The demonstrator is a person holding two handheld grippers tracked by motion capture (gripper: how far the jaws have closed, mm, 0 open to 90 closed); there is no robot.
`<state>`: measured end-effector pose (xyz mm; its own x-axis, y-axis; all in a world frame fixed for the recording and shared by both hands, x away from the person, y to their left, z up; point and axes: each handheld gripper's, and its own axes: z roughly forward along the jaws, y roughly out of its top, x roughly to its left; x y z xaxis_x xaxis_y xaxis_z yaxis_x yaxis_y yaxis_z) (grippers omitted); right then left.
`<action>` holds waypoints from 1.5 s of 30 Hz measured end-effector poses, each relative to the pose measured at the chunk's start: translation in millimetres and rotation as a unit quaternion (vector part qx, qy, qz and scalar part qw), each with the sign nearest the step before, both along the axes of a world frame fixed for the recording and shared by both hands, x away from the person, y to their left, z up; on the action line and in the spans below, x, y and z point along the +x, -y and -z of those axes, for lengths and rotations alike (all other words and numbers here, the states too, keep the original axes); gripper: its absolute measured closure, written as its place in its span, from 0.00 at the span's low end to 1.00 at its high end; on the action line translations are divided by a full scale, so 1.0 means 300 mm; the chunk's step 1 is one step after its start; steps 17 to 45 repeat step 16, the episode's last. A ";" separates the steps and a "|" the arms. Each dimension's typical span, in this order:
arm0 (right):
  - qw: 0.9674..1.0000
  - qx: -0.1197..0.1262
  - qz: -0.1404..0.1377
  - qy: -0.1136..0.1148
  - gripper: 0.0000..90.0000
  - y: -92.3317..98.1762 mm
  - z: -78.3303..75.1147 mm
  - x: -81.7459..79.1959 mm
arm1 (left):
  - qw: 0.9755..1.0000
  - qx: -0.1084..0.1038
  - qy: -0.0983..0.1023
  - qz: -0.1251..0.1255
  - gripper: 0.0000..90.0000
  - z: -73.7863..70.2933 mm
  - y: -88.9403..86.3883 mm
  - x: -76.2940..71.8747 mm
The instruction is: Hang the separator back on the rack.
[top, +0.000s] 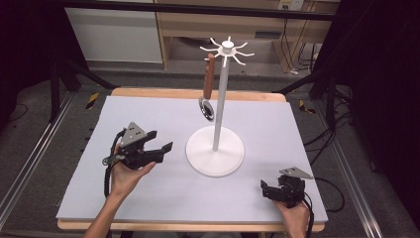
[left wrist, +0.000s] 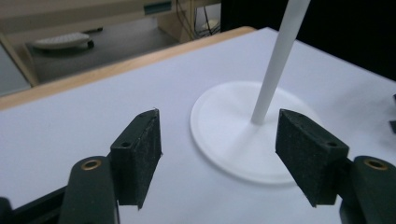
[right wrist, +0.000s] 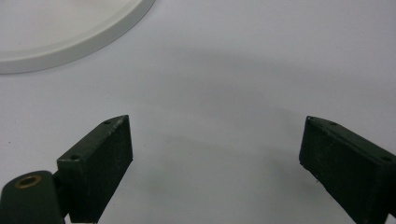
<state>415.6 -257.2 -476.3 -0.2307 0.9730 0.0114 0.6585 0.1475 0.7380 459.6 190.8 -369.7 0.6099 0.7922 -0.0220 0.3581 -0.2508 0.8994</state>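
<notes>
Landmark: the white stand [top: 215, 148] mid-table, pole upright, round base flat on the grey mat [top: 148, 198].

Spoon [top: 208, 89] hangs from one of the stand's top hooks, on the side of the pole toward my left hand. Brown handle up, metal bowl down, bowl just beside the pole and well above the base. Nothing is gripping it.

My left gripper [top: 159, 143] sits just left of the stand's base, low over the mat, pointing at the pole. Jaws wide apart, empty. In the left gripper view the base and the foot of the pole sit beyond the gap, not touching either pad.

My right gripper [top: 266, 189] is near the table's front edge, right of the base and nearer me, apart from it. Jaws spread wide, bare mat between them. The base rim shows at the top left of the right gripper view.
</notes>
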 end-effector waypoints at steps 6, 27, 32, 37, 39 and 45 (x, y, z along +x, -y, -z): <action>1.000 -0.004 0.005 0.000 0.11 0.010 0.002 -0.003 | 0.999 0.019 -0.036 -0.027 0.36 0.101 -0.094 -0.008; 1.000 0.000 0.021 -0.010 0.10 0.026 0.008 -0.004 | 0.994 0.055 -0.073 -0.064 0.35 0.229 -0.208 -0.044; 1.000 0.000 0.021 -0.010 0.10 0.026 0.008 -0.004 | 0.994 0.055 -0.073 -0.064 0.35 0.229 -0.208 -0.044; 1.000 0.000 0.021 -0.010 0.10 0.026 0.008 -0.004 | 0.994 0.055 -0.073 -0.064 0.35 0.229 -0.208 -0.044; 1.000 0.000 0.021 -0.010 0.10 0.026 0.008 -0.004 | 0.994 0.055 -0.073 -0.064 0.35 0.229 -0.208 -0.044; 1.000 0.000 0.021 -0.010 0.10 0.026 0.008 -0.004 | 0.994 0.055 -0.073 -0.064 0.35 0.229 -0.208 -0.044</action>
